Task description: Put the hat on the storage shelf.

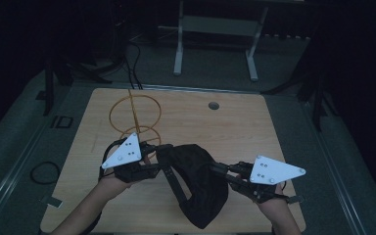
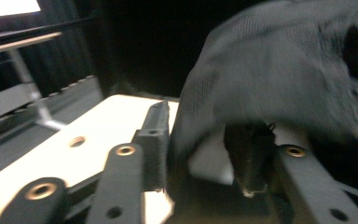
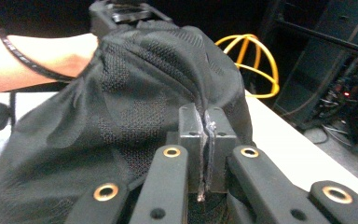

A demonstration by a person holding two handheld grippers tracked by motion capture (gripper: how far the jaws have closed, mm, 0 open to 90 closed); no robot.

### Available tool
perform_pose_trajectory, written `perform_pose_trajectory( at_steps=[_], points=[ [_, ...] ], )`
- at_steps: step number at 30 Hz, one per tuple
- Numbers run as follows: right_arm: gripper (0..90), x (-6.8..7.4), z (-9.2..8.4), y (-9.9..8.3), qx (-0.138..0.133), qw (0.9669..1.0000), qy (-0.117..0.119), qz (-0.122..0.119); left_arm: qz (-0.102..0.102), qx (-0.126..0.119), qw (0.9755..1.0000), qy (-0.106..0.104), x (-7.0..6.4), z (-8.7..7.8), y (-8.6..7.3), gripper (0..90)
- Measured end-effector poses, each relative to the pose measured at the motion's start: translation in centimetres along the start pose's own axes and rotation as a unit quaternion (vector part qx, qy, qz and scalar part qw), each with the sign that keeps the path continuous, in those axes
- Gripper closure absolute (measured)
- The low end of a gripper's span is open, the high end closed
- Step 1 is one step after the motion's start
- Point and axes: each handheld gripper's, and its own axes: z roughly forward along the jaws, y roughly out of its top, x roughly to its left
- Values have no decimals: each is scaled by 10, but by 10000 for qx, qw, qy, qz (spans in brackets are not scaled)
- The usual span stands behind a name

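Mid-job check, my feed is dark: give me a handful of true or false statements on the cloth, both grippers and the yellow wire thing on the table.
1. The right gripper is clamped on the black cloth. True: its jaws are pressed together on a fold.
2. The cloth lies flat and spread out on the table. False: it is bunched up and held between the two grippers.
3. The yellow wire frame stands on the far left part of the table. True.
4. The left gripper is far from the cloth. False: the cloth drapes over and between its jaws, which stand apart.
5. The wire frame is held by the right gripper. False: it stands apart, behind the left gripper.
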Motion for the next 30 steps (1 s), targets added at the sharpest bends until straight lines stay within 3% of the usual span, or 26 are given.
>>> perform_pose_trajectory(
  at_steps=[10, 15, 20, 23, 25, 30],
  points=[
    [877, -26, -4, 13, -198, 9985, -495, 107, -79, 286, 9981, 543, 6, -27, -27, 535],
    [877, -42, 6, 28, -213, 9965, -801, 84, -172, 395, 9954, 856, 9, -42, -42, 505],
    [877, -59, 22, 42, -253, 9949, -969, 134, -410, 409, 9924, 1083, 12, -55, -59, 440],
    [877, -66, 35, 49, -270, 9939, -1052, 164, -539, 464, 9895, 1256, 13, -59, -70, 362],
    [877, -70, 45, 53, -248, 9938, -1076, 140, -627, 590, 9855, 1465, 12, -60, -79, 321],
    [877, -82, 70, 66, -155, 9939, -1081, 174, -963, 682, 9803, 1582, 9, -63, -102, 170]
  ],
)
